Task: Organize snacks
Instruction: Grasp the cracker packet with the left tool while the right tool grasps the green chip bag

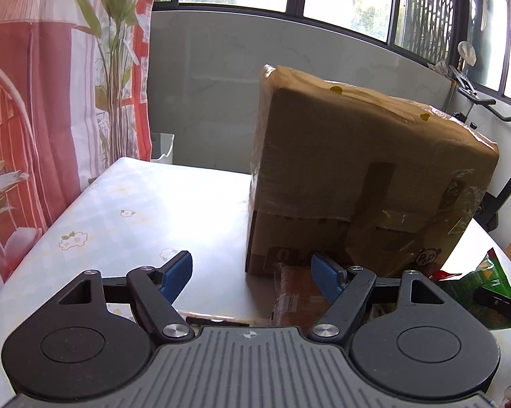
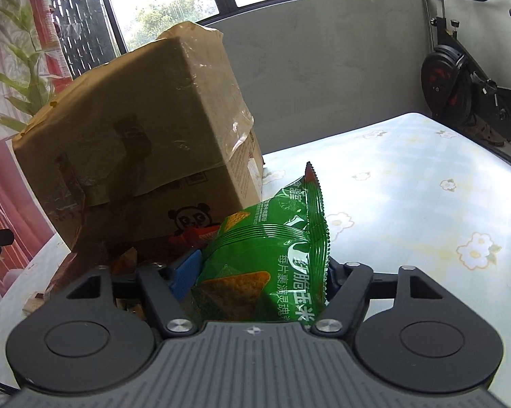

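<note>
I'm closing the right hand-held gripper on the green chip bag: light, puffy, crinkly, slippery film, contents fragile, so I'm pinching gently mid-body. Left hand-held gripper is hanging released above the counter. Cardboard box is sitting taped; contents hidden.

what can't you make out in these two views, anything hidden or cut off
- Cardboard box: contents hidden in both views; only closed, taped outer faces show.
- Brown packet, left wrist view: label blurred, near end hidden by the left gripper.
- Green chip bag, right wrist view: lower part hidden behind the right gripper.
- Orange-red wrapper: mostly covered by the bag.
</note>
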Tool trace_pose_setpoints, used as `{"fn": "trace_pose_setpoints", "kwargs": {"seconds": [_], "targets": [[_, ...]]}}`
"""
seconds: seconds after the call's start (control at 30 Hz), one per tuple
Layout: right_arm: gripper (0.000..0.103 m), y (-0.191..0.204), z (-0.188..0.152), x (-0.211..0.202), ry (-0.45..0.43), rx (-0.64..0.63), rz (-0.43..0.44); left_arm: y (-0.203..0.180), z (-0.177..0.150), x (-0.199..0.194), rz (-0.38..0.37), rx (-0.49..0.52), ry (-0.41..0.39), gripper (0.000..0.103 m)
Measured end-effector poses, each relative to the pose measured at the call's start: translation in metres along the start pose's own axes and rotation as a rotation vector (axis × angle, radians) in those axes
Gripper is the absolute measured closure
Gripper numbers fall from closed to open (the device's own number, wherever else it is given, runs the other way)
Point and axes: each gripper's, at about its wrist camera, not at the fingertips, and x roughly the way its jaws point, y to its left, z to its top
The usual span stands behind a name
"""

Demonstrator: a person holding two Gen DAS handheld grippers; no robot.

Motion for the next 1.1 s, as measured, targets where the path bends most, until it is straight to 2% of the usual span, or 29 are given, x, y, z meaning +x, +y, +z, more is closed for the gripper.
{"fn": "trace_pose_setpoints", "kwargs": {"seconds": [0.2,0.33,0.5,0.57,0.67,0.73,0.87,1.1], "targets": [[0.035,0.003,-0.014,-0.010,-0.036,-0.023,0.042,0.012,-0.016,0.000,0.021,-0.014,0.042,0.024],[0.035,-0.003,-0.013,-0.006,-0.040,0.003,0.061,0.006,-0.019,0.002,-0.003,-0.016,0.056,0.024],[0.035,-0.003,-0.015,-0.006,-0.053,-0.019,0.081,-0.002,-0.032,0.010,0.030,0.001,0.086,0.024],[0.035,-0.004,-0.016,-0.006,-0.054,-0.018,0.086,0.002,-0.038,0.015,0.059,-0.026,0.115,0.024],[0.035,-0.004,-0.016,-0.004,-0.054,-0.010,0.093,0.013,-0.042,0.020,0.109,-0.120,0.175,0.026],[0.035,-0.006,-0.016,-0.004,-0.054,-0.003,0.097,0.022,-0.043,0.022,0.088,-0.201,0.200,0.026],[0.035,-0.008,-0.016,-0.005,-0.054,-0.003,0.104,0.025,-0.043,0.031,0.069,-0.247,0.246,0.026],[0.035,-0.011,-0.015,-0.005,-0.052,0.007,0.113,0.038,-0.034,0.062,0.131,-0.348,0.264,0.026]]}}
